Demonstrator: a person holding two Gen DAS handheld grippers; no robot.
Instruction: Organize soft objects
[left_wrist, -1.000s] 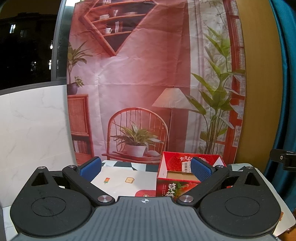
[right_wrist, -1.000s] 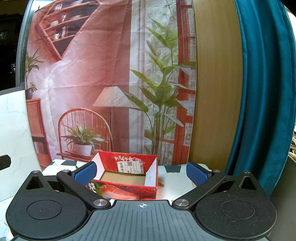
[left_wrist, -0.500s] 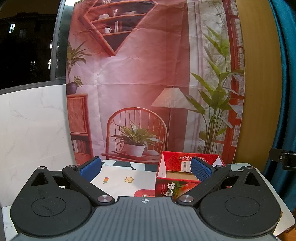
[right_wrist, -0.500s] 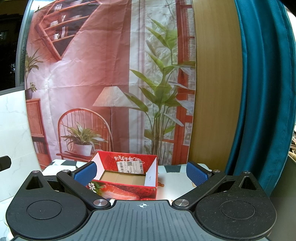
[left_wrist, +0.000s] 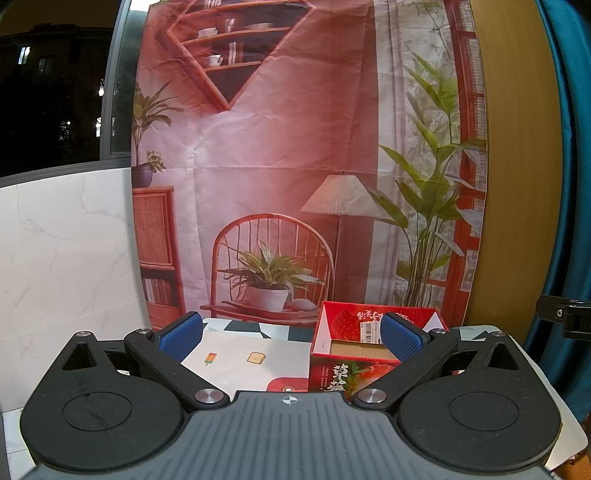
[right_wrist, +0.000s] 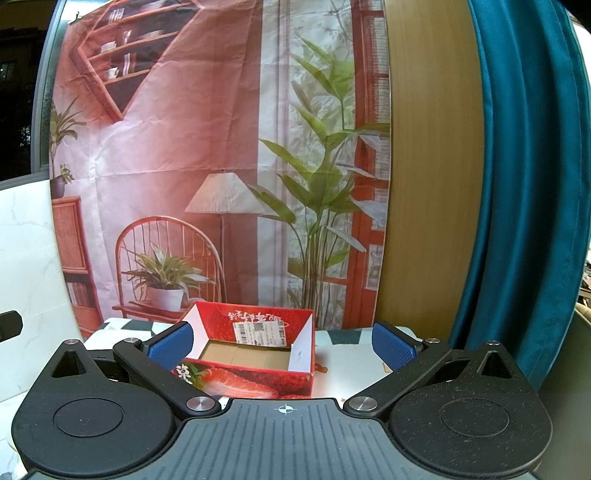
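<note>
Red strawberry-printed cardboard box (right_wrist: 255, 354), open-topped and seemingly empty, sits ahead of the wide-open right gripper (right_wrist: 282, 341) and empty, spread left gripper (left_wrist: 291, 336); likely light, thin-walled; no soft objects visible.

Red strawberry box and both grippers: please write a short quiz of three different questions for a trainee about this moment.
1. True or false: the red strawberry box holds a soft object.
2. Which gripper has something between its fingers: A) left gripper, B) right gripper, C) neither?
3. Fill in: a white ____ label sits on the box's inner back wall.

Key: 1 false, its cardboard floor is bare; 2 C, both are open; 3 barcode.
</note>
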